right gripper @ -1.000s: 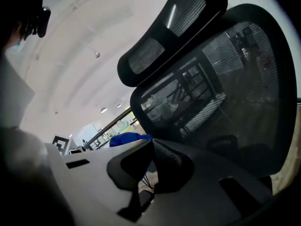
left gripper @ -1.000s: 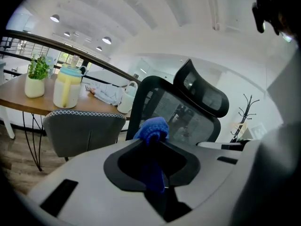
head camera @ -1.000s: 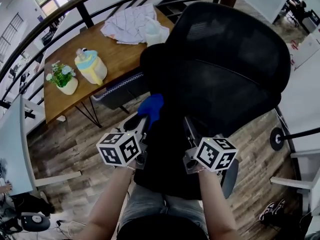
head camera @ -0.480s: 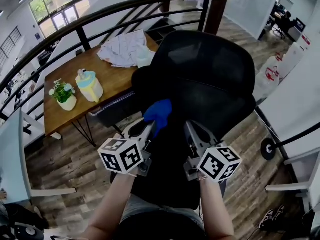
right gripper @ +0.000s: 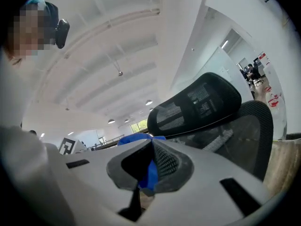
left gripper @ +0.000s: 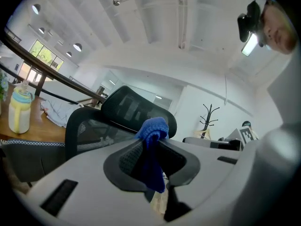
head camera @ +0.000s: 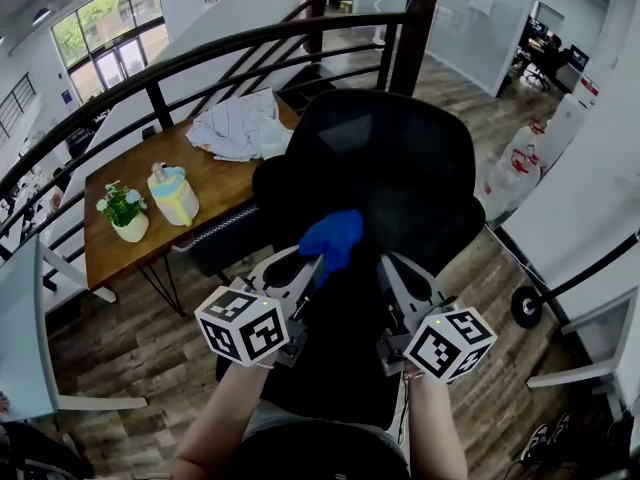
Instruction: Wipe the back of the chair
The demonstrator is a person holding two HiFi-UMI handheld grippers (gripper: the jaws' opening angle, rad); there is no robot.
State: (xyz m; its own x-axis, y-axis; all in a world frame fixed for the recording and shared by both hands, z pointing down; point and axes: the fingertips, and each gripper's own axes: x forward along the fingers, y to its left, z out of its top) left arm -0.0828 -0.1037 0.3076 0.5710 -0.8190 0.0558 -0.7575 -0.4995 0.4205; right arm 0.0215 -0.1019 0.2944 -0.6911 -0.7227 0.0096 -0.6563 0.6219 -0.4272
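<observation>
A black mesh office chair (head camera: 392,173) stands in front of me with its back toward me. My left gripper (head camera: 312,266) is shut on a bunched blue cloth (head camera: 333,235), which lies against the lower part of the chair back. In the left gripper view the cloth (left gripper: 151,127) sticks up between the jaws, with the chair's headrest (left gripper: 134,108) behind it. My right gripper (head camera: 385,265) sits just right of the left one, low at the chair back, jaws together and holding nothing. In the right gripper view (right gripper: 152,144) the cloth (right gripper: 135,139) shows behind its jaws.
A wooden table (head camera: 215,183) at the left carries a yellow jug (head camera: 172,195), a potted plant (head camera: 124,211) and a striped cloth (head camera: 240,125). A black railing (head camera: 200,58) curves behind it. Water bottles (head camera: 515,163) and a black wheel (head camera: 527,306) are at the right.
The left gripper has carried the blue cloth to the right, from the chair back's left edge toward its middle. The right gripper has moved along beside it. The head view has tilted up.
</observation>
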